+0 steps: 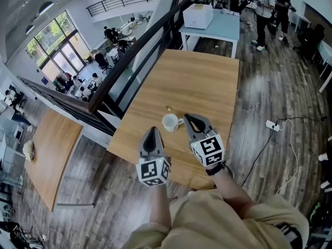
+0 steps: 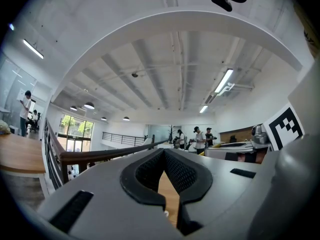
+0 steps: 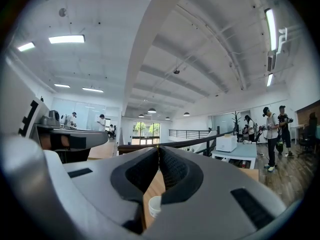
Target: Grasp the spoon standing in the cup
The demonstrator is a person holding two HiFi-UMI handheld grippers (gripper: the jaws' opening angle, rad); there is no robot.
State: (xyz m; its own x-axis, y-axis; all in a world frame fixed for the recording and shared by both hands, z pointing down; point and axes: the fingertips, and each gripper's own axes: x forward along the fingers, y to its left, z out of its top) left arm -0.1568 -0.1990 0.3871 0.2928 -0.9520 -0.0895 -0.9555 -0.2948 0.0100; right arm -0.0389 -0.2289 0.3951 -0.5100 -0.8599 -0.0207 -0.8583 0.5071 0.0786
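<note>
A white cup (image 1: pixel 169 122) stands on the wooden table (image 1: pixel 202 82), near its front edge, its handle turned to the right. A thin golden spoon (image 1: pixel 168 109) pokes out past the cup's far rim. My left gripper (image 1: pixel 152 130) is shut and empty, just short of the cup on its near left. My right gripper (image 1: pixel 187 116) is shut too, with its tips right beside the cup's handle. In the left gripper view the left gripper (image 2: pixel 164 150) points up toward the ceiling. Below the closed pads of the right gripper (image 3: pixel 158 148) the cup (image 3: pixel 154 206) shows through the gap.
A dark railing (image 1: pixel 136 51) runs along the table's left side, with a drop to a lower floor beyond. A pale blue table with a white box (image 1: pixel 197 15) stands behind. A power strip (image 1: pixel 272 125) and cable lie on the floor at right. People stand far off.
</note>
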